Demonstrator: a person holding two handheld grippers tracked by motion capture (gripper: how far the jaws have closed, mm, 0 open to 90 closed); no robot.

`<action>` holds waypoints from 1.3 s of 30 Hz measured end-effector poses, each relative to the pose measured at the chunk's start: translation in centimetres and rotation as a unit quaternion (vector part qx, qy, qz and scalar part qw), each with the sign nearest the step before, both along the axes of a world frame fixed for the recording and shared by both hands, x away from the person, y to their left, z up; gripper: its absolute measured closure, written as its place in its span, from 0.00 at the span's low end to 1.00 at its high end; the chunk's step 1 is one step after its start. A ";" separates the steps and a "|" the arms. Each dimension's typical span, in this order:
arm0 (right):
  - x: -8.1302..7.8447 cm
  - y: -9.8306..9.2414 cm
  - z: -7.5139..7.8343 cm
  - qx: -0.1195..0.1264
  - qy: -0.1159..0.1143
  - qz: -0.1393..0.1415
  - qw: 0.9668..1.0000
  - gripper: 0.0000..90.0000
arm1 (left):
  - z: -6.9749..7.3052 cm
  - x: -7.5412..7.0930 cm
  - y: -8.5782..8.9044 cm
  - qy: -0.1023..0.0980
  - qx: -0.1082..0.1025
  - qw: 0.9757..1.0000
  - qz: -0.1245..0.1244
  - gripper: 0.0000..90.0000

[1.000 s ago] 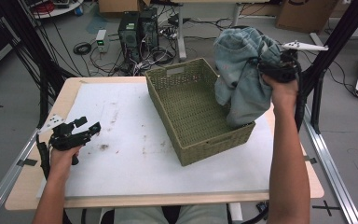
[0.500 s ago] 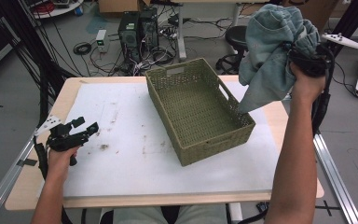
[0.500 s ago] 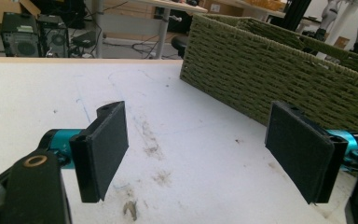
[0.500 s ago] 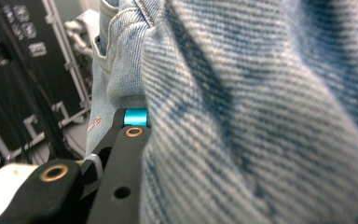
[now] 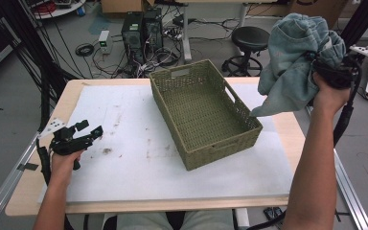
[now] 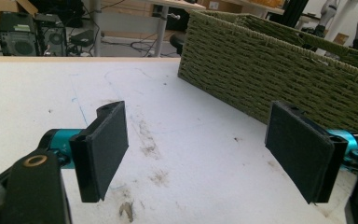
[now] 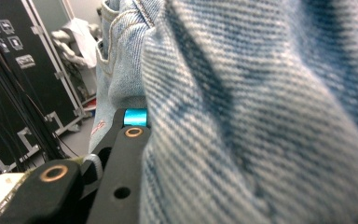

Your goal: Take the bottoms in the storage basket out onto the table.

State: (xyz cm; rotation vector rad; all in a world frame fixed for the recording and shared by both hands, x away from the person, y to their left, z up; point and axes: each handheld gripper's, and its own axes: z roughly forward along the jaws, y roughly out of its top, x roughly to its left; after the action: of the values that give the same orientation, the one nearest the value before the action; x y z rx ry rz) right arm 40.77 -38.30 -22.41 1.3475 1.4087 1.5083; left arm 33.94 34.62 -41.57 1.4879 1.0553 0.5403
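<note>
A bundled pair of light blue denim jeans point(image 5: 292, 62) hangs in the air past the table's far right corner, to the right of the woven green basket point(image 5: 220, 146). My right gripper point(image 5: 333, 72) is shut on the jeans, and the cloth hides its fingertips. In the right gripper view the denim point(image 7: 261, 116) lies against one black finger point(image 7: 121, 158). The basket holds nothing. My left gripper point(image 5: 90, 129) rests low at the table's left side, open, with bare white sheet between its pads point(image 6: 105, 149). The basket's side wall point(image 6: 279, 79) stands just ahead of it.
A white sheet point(image 5: 124, 143) with a few dirt marks covers the wooden table point(image 5: 287, 127). Beyond the far edge stand computer towers point(image 5: 141, 28), cables and a black stool point(image 5: 251, 38). Black equipment cases point(image 7: 18, 70) stand to the right.
My right hand has carried the jeans to the right and slightly up, from over the basket's right rim to past the table's right edge. The left gripper has stayed put.
</note>
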 end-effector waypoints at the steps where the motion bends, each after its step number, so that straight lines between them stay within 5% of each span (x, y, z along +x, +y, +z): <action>1: -0.2 0.1 0.5 -0.001 -0.001 0.000 1.000 0.78 | 0.0 0.0 -0.1 0.000 0.000 1.000 0.000 0.24; 9: -0.8 -0.2 1.5 -0.022 -0.008 -0.009 1.000 0.77 | 0.0 0.0 -0.1 -0.001 0.000 1.000 -0.002 0.24; 17: -0.1 -0.5 -3.5 -0.053 0.069 -0.005 0.996 0.76 | 0.0 -0.1 -0.2 -0.002 0.001 1.000 -0.002 0.24; 25: 1.6 1.2 -10.9 -0.074 0.162 0.038 0.983 0.73 | -0.1 0.0 -0.4 -0.002 0.004 1.000 -0.003 0.24; 31: 2.7 3.0 -15.5 -0.094 0.220 0.065 0.969 0.69 | 0.0 0.0 -0.4 -0.005 0.004 1.000 -0.002 0.24; 35: 2.8 3.4 -16.5 -0.081 0.238 0.078 0.965 0.51 | 0.0 -0.1 -0.4 -0.007 0.006 1.000 -0.002 0.24; 39: 1.7 3.5 -15.2 -0.097 0.217 0.088 0.967 0.34 | 0.1 -0.2 -0.6 -0.008 0.007 1.000 -0.003 0.24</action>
State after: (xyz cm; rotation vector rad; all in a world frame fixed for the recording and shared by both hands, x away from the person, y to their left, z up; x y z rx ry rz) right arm 42.51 -34.83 -37.64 1.5176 1.9395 1.1813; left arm 33.75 34.00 -41.52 1.4953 1.0359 0.5552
